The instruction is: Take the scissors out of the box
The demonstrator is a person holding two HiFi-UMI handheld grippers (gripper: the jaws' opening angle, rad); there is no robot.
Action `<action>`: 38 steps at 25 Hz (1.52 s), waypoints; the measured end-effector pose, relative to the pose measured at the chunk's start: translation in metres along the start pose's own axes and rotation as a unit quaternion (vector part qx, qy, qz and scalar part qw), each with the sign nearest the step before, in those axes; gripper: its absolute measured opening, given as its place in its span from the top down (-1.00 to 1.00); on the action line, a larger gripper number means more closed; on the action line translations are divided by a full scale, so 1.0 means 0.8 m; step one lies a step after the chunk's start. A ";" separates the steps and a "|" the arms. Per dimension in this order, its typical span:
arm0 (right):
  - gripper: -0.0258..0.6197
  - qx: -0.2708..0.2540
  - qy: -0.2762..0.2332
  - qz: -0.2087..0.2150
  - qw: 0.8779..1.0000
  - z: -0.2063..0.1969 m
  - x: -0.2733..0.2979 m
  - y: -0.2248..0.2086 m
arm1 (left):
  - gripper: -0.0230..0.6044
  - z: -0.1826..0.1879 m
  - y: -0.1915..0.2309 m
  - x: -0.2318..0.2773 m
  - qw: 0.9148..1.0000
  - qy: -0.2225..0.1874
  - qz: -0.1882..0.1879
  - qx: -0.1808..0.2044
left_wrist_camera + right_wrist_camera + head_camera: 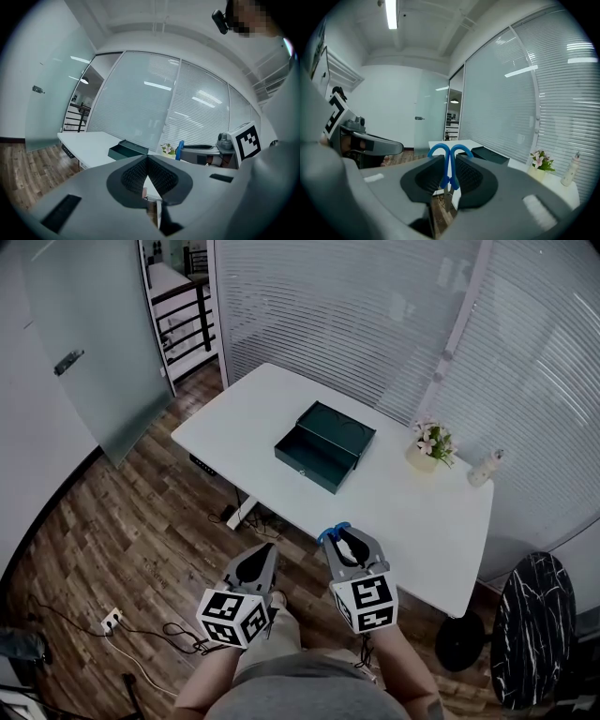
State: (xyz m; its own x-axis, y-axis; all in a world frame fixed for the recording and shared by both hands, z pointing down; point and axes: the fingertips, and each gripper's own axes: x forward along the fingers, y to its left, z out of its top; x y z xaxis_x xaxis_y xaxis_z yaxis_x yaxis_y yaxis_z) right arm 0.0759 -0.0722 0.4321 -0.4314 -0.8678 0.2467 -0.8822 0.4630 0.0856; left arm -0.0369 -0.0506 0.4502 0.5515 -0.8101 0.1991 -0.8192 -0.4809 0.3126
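Observation:
The dark green box sits open on the white table, its lid tilted back; it also shows far off as the box and the box. Both grippers hang over the wooden floor, short of the table's near edge. My right gripper is shut on blue-handled scissors, and the handle loops of the scissors stick out between the jaws of the right gripper. My left gripper is shut with nothing in it; in its own view the tips of the left gripper meet.
A small flower pot and a white bottle stand at the table's right end. A black marble side table is at the lower right. Cables and a socket lie on the floor at left. Glass walls with blinds stand behind the table.

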 end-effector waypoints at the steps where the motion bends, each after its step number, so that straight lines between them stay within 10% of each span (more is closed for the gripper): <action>1: 0.65 0.002 -0.002 0.001 1.000 -0.002 -0.007 0.004 | 0.91 -0.002 -0.003 -0.005 1.000 -0.001 0.001 0.000; 38: 0.65 0.043 -0.029 0.014 0.999 -0.012 -0.089 0.042 | 0.91 -0.022 -0.039 -0.050 1.000 -0.010 -0.002 0.005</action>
State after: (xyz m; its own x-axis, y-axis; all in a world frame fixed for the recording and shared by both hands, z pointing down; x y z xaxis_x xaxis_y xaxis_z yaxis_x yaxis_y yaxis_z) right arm 0.0788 0.0073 0.4265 -0.4642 -0.8649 0.1911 -0.8815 0.4721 -0.0045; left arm -0.0309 0.0026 0.4488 0.5519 -0.8145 0.1789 -0.8183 -0.4876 0.3044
